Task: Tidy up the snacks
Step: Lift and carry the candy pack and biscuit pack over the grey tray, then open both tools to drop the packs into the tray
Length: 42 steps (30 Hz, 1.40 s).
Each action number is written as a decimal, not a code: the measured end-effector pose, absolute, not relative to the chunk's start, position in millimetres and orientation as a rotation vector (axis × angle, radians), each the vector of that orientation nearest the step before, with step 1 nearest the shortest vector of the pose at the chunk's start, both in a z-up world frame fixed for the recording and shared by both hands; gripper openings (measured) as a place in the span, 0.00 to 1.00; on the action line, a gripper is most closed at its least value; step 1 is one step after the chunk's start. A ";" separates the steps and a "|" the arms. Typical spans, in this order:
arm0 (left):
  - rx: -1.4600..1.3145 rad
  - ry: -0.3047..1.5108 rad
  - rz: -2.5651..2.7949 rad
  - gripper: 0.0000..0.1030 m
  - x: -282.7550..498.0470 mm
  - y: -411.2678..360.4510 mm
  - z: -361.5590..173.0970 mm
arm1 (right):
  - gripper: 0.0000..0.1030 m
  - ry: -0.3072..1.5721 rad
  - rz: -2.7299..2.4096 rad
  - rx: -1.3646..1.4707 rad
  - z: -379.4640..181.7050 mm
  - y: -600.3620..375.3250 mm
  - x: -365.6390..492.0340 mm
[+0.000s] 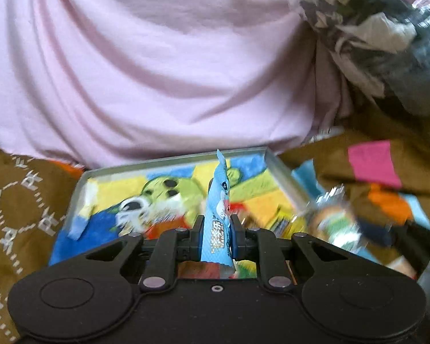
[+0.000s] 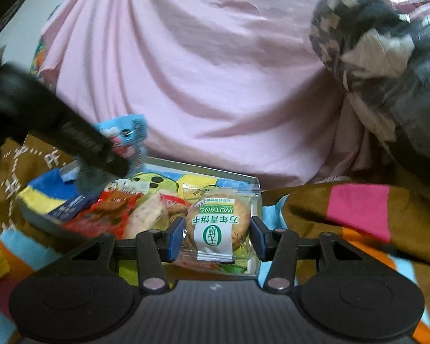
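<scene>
Views: only right wrist camera shows round biscuit pack [image 2: 218, 223] between right gripper's [image 2: 216, 236] half-open jaws, contact unclear.
Left gripper [image 1: 217, 229]: clamped tight on blue snack packet [image 1: 219, 200].
Packet: light blue, long axis upright, tip pointing up, above cartoon-lined tray [image 1: 186, 159].

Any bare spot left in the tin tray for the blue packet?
Free: the far-left floor of the tin tray, around the green cartoon face, bordered by the back rim. Crowded: the near-right side, packed with the round biscuit pack and red wrappers.
</scene>
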<state>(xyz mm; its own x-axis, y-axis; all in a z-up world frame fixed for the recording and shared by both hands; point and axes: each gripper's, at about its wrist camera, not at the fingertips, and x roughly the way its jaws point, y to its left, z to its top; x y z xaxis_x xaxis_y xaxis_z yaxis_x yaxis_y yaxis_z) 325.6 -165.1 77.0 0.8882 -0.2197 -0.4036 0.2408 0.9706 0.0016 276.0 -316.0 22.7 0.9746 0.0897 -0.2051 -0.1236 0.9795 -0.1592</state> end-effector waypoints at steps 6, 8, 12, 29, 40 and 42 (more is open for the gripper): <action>0.016 0.440 -0.243 0.17 362.3 -194.1 79.3 | 0.52 0.218 0.113 -0.129 14.4 -318.0 289.6; 0.014 0.448 -0.246 0.17 369.5 -200.9 76.9 | 0.52 0.222 0.105 -0.105 14.7 -321.3 293.6; 0.010 0.467 -0.252 0.15 379.6 -211.5 69.4 | 0.52 0.251 0.088 -0.043 13.8 -330.8 307.2; -0.023 0.533 -0.186 0.26 395.5 -199.1 47.2 | 0.56 0.317 0.090 -0.004 -1.5 -332.8 322.1; -0.081 0.527 -0.089 0.76 389.1 -172.3 49.1 | 0.82 0.279 0.097 -0.029 3.0 -323.8 313.5; -0.080 0.508 -0.081 0.87 383.5 -168.0 52.3 | 0.89 0.270 0.087 -0.025 5.8 -323.4 311.0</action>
